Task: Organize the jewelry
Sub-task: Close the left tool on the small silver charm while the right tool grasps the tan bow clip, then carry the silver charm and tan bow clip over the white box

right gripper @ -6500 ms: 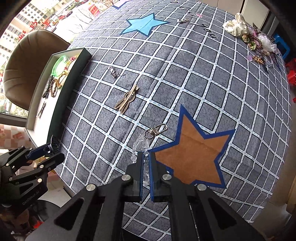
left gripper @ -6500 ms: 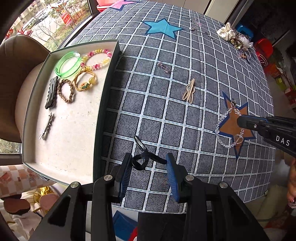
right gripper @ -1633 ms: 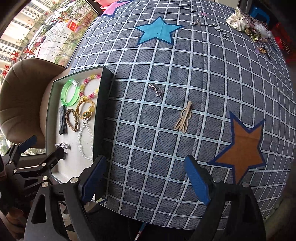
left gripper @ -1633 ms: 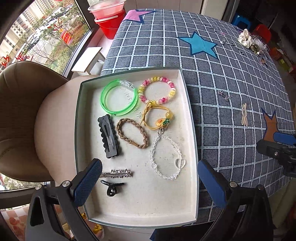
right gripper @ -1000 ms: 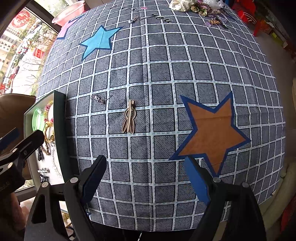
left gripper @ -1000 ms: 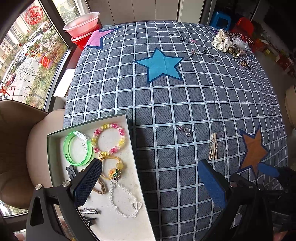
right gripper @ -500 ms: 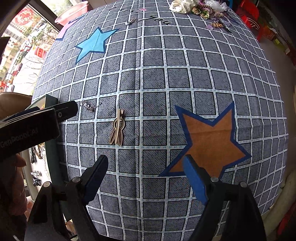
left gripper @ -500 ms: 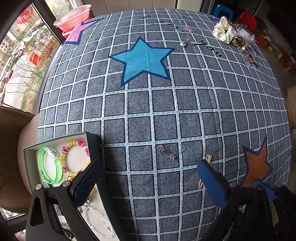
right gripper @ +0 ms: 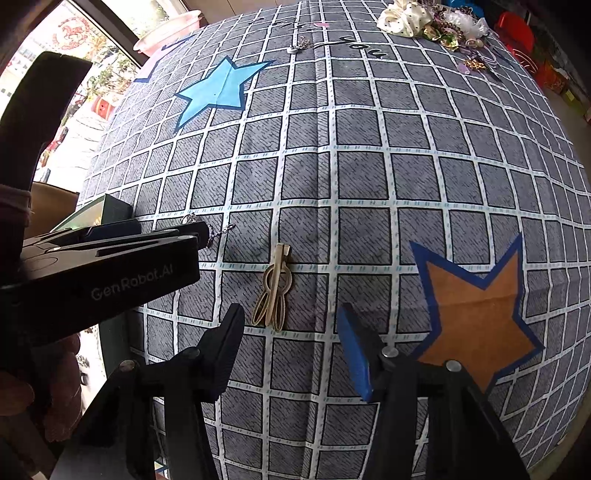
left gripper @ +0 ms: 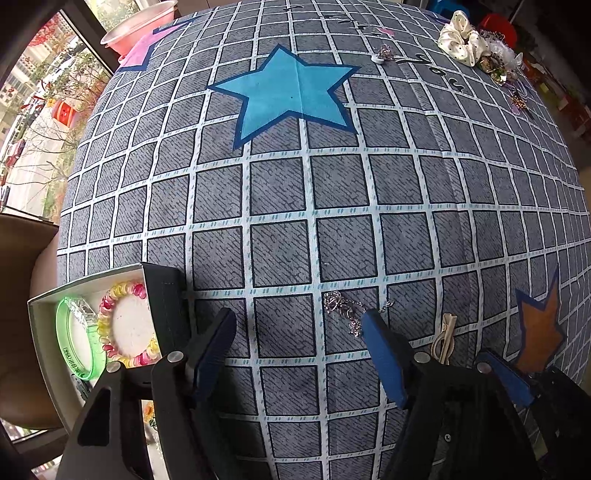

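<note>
Silver chain [left gripper: 345, 312] partly hidden behind the left tool's [left gripper: 299, 347] right finger. Tray [left gripper: 44, 306] cut short below, its contents behind the left finger out of sight. Gold clip's [left gripper: 443, 341] lower end covered too. From the right wrist, tray [right gripper: 110, 210] almost wholly masked. Far pile [right gripper: 439, 22] too small to sort out.

Black plastic left gripper [left gripper: 299, 332] and right gripper [right gripper: 291, 328], blue-padded jaws, silver screws, white "GenRobot.AI" lettering.
</note>
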The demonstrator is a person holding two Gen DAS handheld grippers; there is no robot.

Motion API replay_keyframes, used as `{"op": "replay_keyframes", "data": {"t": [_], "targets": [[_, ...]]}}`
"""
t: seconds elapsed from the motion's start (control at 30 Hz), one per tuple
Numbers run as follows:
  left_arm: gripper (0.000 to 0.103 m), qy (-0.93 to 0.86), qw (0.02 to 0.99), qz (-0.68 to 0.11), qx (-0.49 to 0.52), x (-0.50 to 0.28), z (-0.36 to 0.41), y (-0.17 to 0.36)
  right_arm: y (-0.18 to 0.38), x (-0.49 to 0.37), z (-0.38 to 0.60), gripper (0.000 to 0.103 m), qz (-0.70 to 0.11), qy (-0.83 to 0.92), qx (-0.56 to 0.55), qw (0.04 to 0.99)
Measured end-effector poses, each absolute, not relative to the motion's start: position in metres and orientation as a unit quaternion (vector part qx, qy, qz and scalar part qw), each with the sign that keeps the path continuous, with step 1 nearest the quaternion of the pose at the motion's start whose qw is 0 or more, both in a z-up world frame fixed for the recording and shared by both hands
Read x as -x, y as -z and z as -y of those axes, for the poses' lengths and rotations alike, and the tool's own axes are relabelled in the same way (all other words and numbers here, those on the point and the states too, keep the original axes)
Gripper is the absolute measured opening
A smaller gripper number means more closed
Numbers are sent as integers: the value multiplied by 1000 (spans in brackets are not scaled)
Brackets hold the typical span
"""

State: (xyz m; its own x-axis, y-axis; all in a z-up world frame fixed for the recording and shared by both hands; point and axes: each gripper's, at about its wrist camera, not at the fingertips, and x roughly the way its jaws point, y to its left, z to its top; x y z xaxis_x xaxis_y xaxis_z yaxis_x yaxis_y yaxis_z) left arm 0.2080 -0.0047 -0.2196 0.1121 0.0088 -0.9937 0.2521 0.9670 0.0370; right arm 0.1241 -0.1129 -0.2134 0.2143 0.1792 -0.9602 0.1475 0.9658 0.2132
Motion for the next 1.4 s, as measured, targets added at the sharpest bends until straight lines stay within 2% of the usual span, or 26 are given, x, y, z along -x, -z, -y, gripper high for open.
{"op": "replay_keyframes", "data": {"t": [0.17,0.23,0.3,0.37,0.4,0.47,0.97,1.4], "targets": [[67,93,741,-658,-92,-206,-1,227,220,-135,95,44,-607,-7,-106,787],[58,103,740,-659,-83,-207,-2,228,220,-141,91,34,-601,0,-97,793],[43,111,740,-658,-83,-207,0,226,221,-146,90,12,-599,11,-85,796],[35,119,739,-657,-88,-206,7,224,222,-150,88,12,-599,8,-88,796],[25,124,739,-657,-88,-205,10,223,223,-152,87,11,-599,6,-87,796],[12,130,735,-660,-87,-205,16,223,222,-152,93,11,-601,3,-93,794],[12,151,740,-655,-41,-179,4,192,203,-132,141,11,-612,-18,-181,770],[12,163,754,-636,-24,-143,-23,142,168,-109,154,11,-614,-29,-184,767]]}}
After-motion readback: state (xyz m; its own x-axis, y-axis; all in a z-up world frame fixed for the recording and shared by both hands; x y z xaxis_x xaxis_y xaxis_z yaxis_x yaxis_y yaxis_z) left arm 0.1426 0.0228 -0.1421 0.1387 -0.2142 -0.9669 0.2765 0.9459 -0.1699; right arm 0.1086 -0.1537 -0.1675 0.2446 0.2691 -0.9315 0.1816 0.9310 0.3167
